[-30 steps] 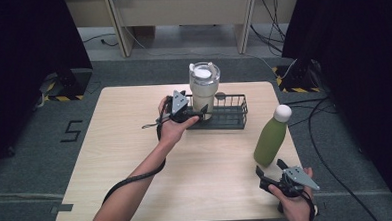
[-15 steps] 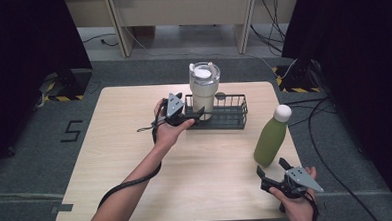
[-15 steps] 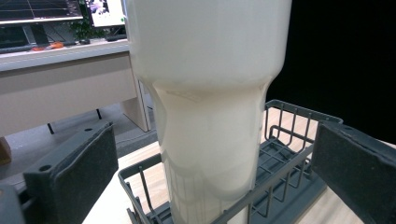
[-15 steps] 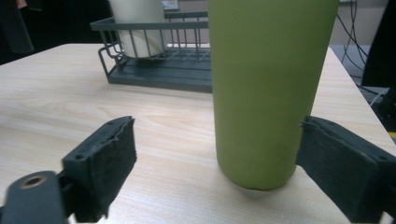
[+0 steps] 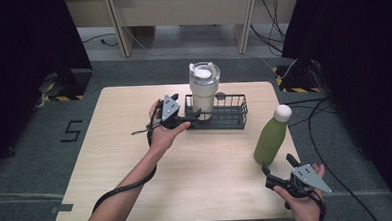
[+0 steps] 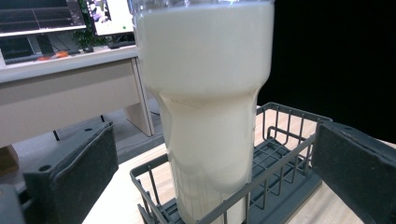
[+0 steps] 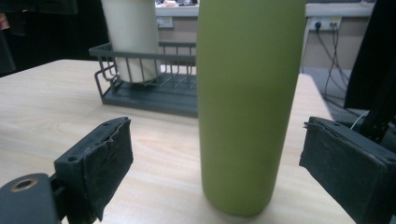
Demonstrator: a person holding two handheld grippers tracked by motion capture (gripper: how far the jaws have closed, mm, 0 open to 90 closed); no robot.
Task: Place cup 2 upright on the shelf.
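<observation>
A green bottle with a white cap is seen standing upright near the right edge of the bench, well apart from the wire basket at the far middle. The right tongs are held just near of the bottle; their jaws have just been opening and are spread wide, with the bottle between them but untouched by either pad.

A cream tumbler is seen standing in the left end of the basket. The left tongs are spread at either side of the tumbler's lower part, no contact with it being visible.

The bottle is judged to be stiff and smooth, probably metal, so a slippery grip is to be expected. If filled, it would be fairly heavy and top-prone. It is best taken around the straight middle of the body, squarely, rather than at the narrowing shoulder.
</observation>
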